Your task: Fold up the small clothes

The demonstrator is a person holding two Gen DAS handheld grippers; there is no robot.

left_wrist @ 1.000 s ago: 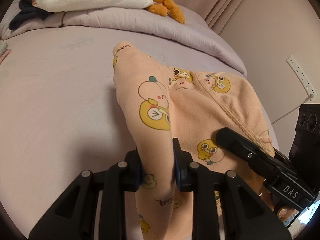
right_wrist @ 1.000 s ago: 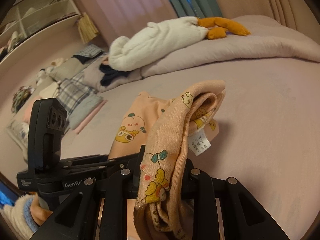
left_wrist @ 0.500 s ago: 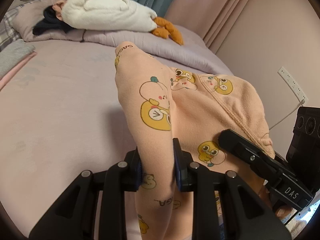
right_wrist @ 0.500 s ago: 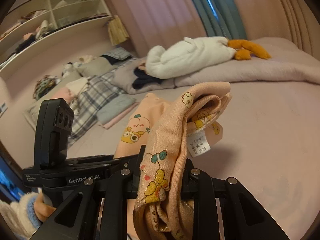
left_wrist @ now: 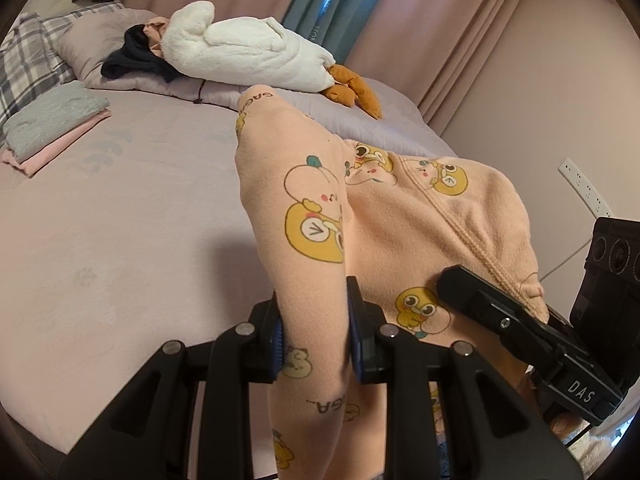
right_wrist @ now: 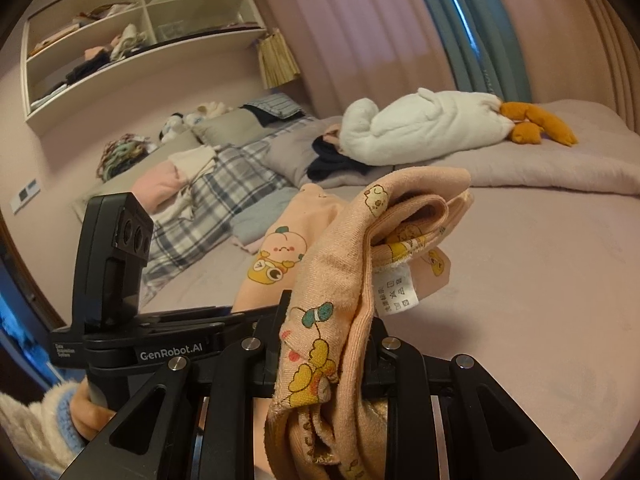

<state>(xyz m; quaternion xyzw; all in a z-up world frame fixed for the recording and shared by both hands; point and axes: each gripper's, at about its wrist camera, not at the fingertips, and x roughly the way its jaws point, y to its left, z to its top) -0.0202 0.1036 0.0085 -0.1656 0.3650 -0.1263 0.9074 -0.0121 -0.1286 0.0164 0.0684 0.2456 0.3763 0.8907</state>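
A small peach garment (left_wrist: pixel 404 216) printed with yellow cartoon ducks hangs in the air above the mauve bed (left_wrist: pixel 120 220). My left gripper (left_wrist: pixel 314 336) is shut on a bunched fold of it, blue pads pressing both sides. My right gripper (right_wrist: pixel 326 344) is shut on another gathered edge of the same peach garment (right_wrist: pixel 360 248), where a white care label (right_wrist: pixel 396 290) dangles. In the left wrist view the right gripper's black body (left_wrist: pixel 532 332) sits at the right, against the cloth. In the right wrist view the left gripper's body (right_wrist: pixel 116 280) is at the left, held by a hand in a fluffy sleeve (right_wrist: pixel 36 424).
A white plush goose with orange feet (left_wrist: pixel 256 56) lies on pillows at the head of the bed. Folded grey and pink clothes (left_wrist: pixel 52 124) sit at the bed's left, beside plaid bedding (right_wrist: pixel 224 188). Wall shelves (right_wrist: pixel 132 28), curtains (left_wrist: pixel 336 12) and a wall socket strip (left_wrist: pixel 584 188) border the bed.
Both grippers have risen and tilted up with the garment still clamped. More of the room, the pillows, shelves and curtains, has come into view. The grips look unchanged.
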